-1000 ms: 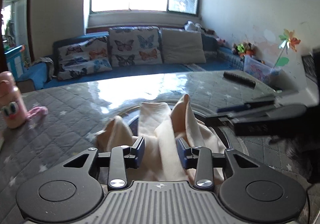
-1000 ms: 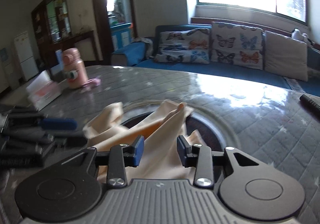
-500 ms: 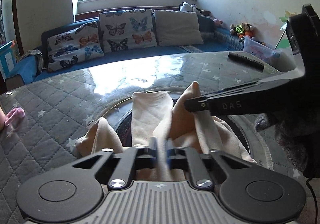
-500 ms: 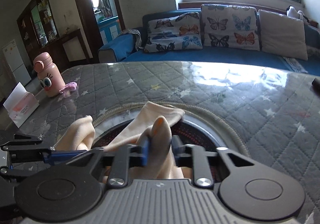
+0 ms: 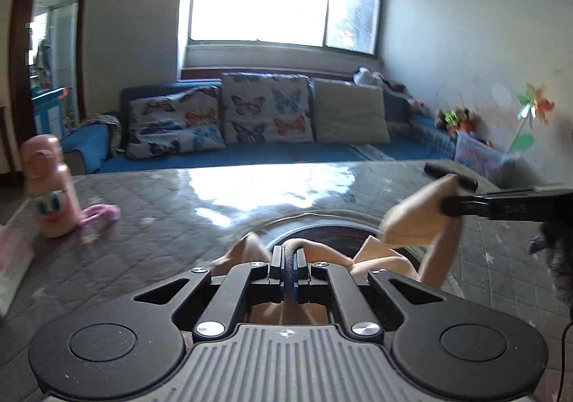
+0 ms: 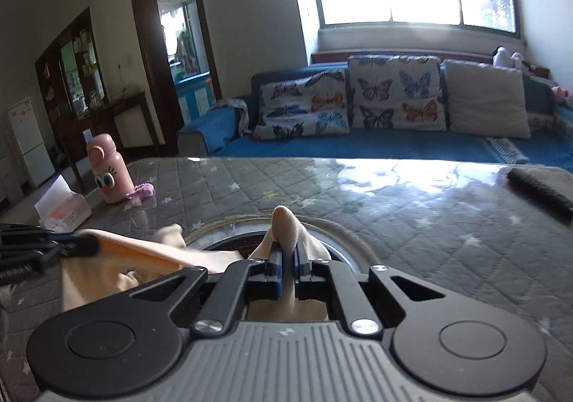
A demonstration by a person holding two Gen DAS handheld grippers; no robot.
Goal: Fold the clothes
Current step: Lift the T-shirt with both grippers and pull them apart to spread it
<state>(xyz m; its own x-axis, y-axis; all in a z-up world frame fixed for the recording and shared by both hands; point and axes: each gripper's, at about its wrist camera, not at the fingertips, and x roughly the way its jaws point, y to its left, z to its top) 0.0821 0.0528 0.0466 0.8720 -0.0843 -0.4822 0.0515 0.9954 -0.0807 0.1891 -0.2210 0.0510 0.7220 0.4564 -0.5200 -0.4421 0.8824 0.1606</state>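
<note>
A cream garment [image 5: 412, 223] lies bunched over a dark round inset in the quilted table. My left gripper [image 5: 288, 269] is shut on a fold of it, with cloth showing between and behind the pads. In the right wrist view my right gripper [image 6: 286, 269] is closing tight on another fold, and a cloth tip pokes up past its pads. Each gripper shows in the other's view: the right gripper [image 5: 447, 205] holds a raised corner at the right, and the left gripper [image 6: 86, 246] holds the garment [image 6: 118, 258] at the left. The cloth hangs lifted between them.
A pink bottle [image 6: 107, 172] and a small pink cloth [image 6: 141, 192] stand at the table's left, next to a tissue box [image 6: 64, 212]. A black remote [image 6: 540, 190] lies at the right. The grey quilted table cover [image 6: 394, 223] runs back to a blue sofa [image 6: 358, 147].
Both grippers went from open around the cloth to shut on it. They then rose and drew apart, lifting two parts of the garment off the table.
</note>
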